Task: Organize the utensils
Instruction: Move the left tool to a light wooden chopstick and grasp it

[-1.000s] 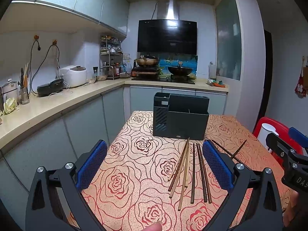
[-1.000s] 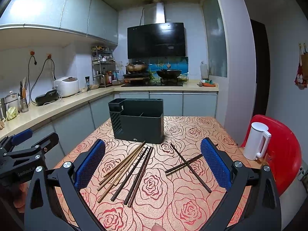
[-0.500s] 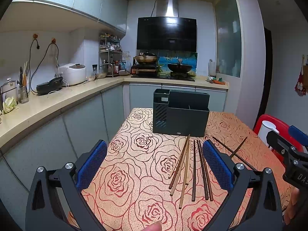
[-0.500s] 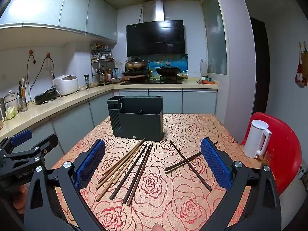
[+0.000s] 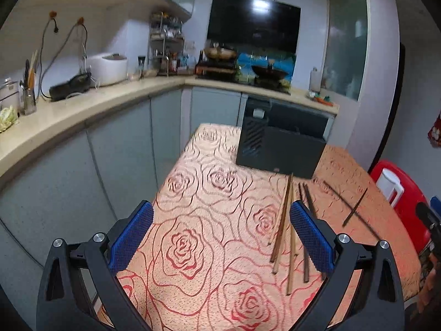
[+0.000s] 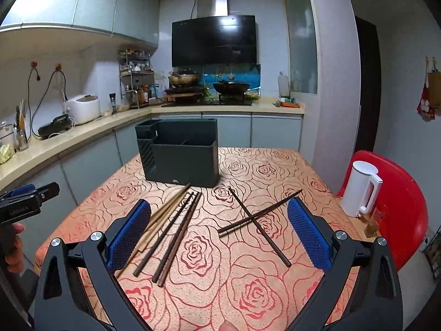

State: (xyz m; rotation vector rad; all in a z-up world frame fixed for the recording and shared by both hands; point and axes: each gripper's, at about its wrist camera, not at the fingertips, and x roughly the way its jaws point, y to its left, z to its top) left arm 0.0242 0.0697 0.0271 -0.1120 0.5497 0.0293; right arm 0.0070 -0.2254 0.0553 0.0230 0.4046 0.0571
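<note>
A dark grey utensil holder (image 6: pixel 182 157) (image 5: pixel 278 149) stands at the far middle of the rose-patterned table (image 6: pixel 248 289). In front of it lie several chopsticks: a bundle of light and dark ones (image 6: pixel 171 226) (image 5: pixel 286 220) and a crossed dark pair (image 6: pixel 256 218) (image 5: pixel 350 207). My right gripper (image 6: pixel 219 237) is open above the table, with both groups between its blue pads and nothing held. My left gripper (image 5: pixel 220 234) is open and empty over the table's left part; its right pad (image 5: pixel 308 234) hides part of the bundle.
A white kettle (image 6: pixel 361 187) sits on a red chair (image 6: pixel 397 204) right of the table. Grey cabinets and a beige counter (image 5: pixel 69 115) run along the left and back. A hand (image 6: pixel 13 248) holds the other gripper at the left edge.
The left gripper has swung left and tilted, so the holder and chopsticks sit further right in its view. The right gripper's view is nearly unchanged.
</note>
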